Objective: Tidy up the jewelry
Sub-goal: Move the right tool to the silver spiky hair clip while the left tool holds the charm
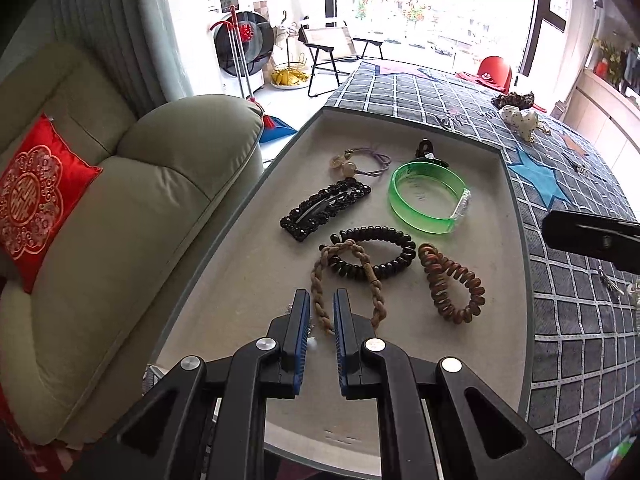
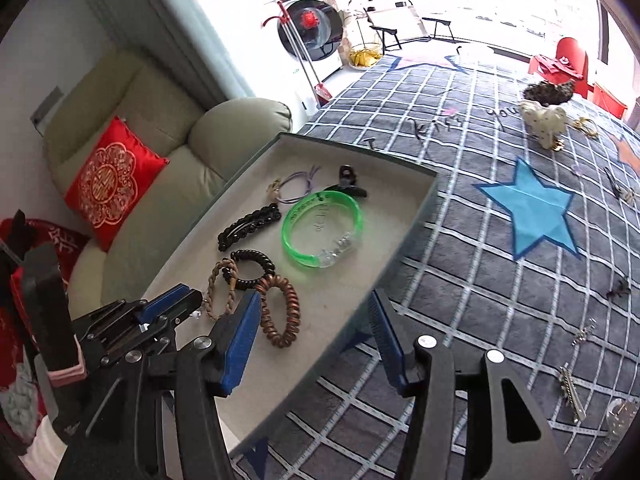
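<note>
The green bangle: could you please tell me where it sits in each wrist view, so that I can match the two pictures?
Left wrist view: the green bangle lies right of centre, in the far right part of the tray.
Right wrist view: the green bangle lies at the middle, near the tray's far end.
Shared landmark: the black claw clip just beyond it.

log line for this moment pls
left tool shut, near braided tan hair tie | right tool open, empty, over rim of grey tray | brown spiral hair tie lying in tray
</note>
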